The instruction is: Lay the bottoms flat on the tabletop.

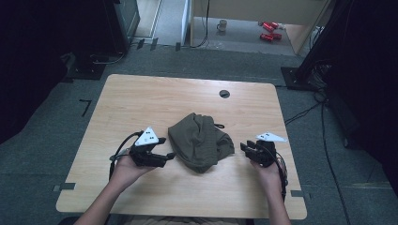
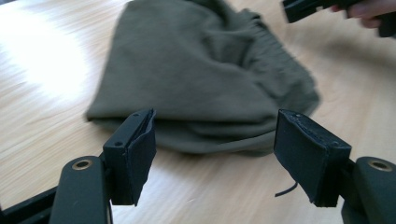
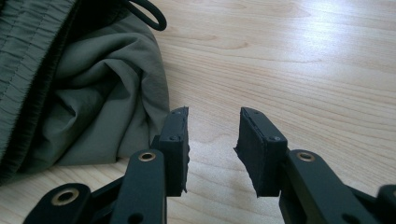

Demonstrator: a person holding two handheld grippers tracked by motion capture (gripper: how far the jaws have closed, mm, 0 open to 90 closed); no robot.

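1. The bench (image 1: 141,101) carries one thing: an olive-green garment (image 1: 199,140), bunched in a loose heap near the middle of the bench, probably dropped there for folding or spreading.
2. The left hand-held gripper (image 1: 165,156) sits just left of the garment, jaws spread wide and empty, lined up on its folded edge, seemingly for a pinch.
3. The right hand-held gripper (image 1: 245,147) waits just right of the garment, jaws partly apart over bare wood, holding nothing.
4. A dark drawstring loop (image 3: 149,14) pokes from the garment's far side.

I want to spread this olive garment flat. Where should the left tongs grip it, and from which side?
Probably the folded near edge of the olive garment, approached low from its left side. There the layers form a thin lip on the table, and the open left tongs already face it.
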